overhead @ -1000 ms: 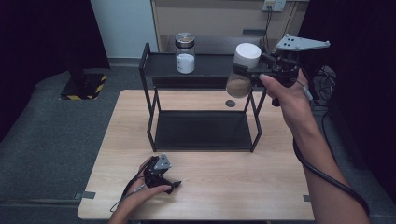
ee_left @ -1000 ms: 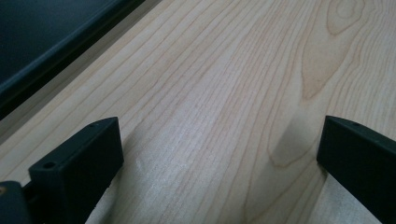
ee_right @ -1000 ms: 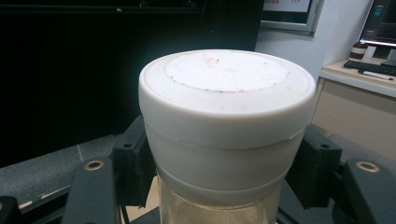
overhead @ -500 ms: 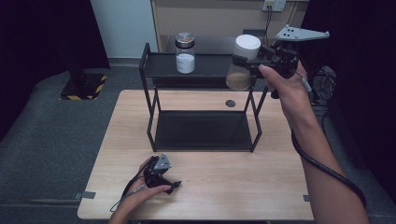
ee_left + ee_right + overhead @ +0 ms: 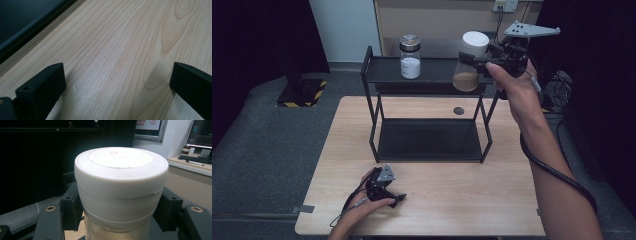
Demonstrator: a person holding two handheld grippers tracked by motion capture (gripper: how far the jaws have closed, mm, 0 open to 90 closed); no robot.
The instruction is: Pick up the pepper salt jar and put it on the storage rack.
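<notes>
Jar point(image 5: 471, 62) lifted higher and upright since a second ago, right gripper point(image 5: 476, 61) clamped around it at one o'clock above the shelf point(image 5: 432, 75), left gripper point(image 5: 398, 198) released, resting on the table point(image 5: 462, 200) at seven o'clock.

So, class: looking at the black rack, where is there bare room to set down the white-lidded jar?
The top shelf is bare between the metal-lidded jar and the white-lidded jar in the right gripper. The lower shelf is bare all over. The table's front is free right of the left gripper.
</notes>
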